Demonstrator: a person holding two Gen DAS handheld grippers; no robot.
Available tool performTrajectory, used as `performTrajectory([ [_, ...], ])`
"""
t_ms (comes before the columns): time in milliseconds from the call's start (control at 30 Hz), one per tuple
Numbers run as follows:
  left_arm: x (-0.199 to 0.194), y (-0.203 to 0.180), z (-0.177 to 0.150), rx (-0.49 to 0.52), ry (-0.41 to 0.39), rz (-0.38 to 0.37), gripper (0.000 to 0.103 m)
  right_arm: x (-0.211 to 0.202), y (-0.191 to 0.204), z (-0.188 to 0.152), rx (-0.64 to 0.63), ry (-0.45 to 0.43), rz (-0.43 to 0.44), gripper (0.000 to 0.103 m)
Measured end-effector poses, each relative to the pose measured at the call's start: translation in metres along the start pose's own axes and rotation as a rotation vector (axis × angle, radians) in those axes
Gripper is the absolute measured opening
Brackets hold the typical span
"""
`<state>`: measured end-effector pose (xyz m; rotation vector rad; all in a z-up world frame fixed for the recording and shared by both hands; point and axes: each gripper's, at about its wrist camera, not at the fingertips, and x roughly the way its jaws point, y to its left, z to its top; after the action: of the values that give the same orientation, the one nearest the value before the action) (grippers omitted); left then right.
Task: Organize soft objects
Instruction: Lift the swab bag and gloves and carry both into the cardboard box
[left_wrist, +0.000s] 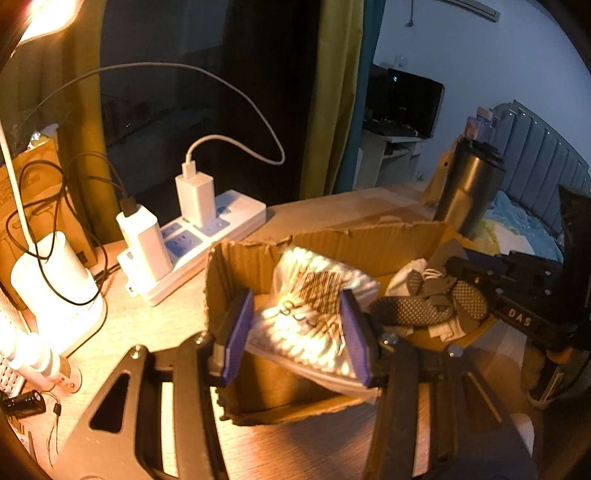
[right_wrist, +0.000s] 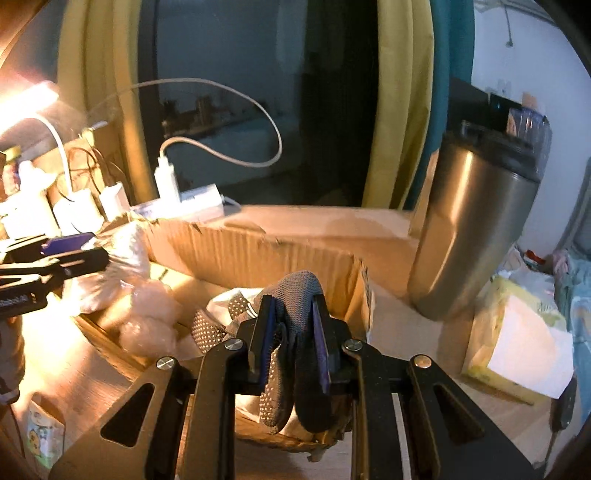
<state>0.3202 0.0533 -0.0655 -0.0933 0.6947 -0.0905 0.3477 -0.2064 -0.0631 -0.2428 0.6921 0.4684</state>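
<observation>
Lamplit wooden desk (left_wrist: 147, 325), crowded with chargers: both claws hang over a torn, open-topped brown cardboard box (left_wrist: 369, 243). Left gripper (left_wrist: 299, 332) is clenched on a crinkly clear plastic bag of white cotton swabs (left_wrist: 310, 317); right gripper (right_wrist: 291, 328), at three o'clock of it, pinches a grey knit sock with grip dots (right_wrist: 295, 295) above the box's right corner. Likely hazards: the sock snagging the ragged rim, or an elbow toppling the steel tumbler (right_wrist: 469, 229) at one o'clock.

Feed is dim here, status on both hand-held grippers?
Left hand-held gripper shut on white packet. Right hand-held gripper shut on grey sock. Both over cardboard box. Nothing blocking.
</observation>
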Motion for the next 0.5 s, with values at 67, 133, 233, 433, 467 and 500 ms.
performTrajectory([
  [67,0.002,-0.001,-0.002,0.003,0.008,0.0,0.049,0.004,0.0,-0.002,-0.001,0.015,-0.009,0.021],
  [133,0.006,-0.002,-0.004,0.007,0.02,0.004,0.049,0.005,0.004,-0.004,-0.015,0.014,-0.023,0.021],
  [233,0.012,-0.002,-0.005,0.003,0.039,0.015,0.049,0.007,0.007,-0.006,-0.025,0.021,-0.028,0.022],
  [433,0.014,-0.003,-0.006,0.005,0.054,0.037,0.05,0.009,0.013,-0.008,-0.062,0.029,-0.051,0.022],
  [467,0.015,-0.003,-0.007,0.006,0.058,0.042,0.05,0.009,0.014,-0.008,-0.059,0.036,-0.043,0.022],
  [500,0.015,-0.002,-0.008,0.007,0.061,0.045,0.05,0.01,0.014,-0.008,-0.056,0.041,-0.038,0.022],
])
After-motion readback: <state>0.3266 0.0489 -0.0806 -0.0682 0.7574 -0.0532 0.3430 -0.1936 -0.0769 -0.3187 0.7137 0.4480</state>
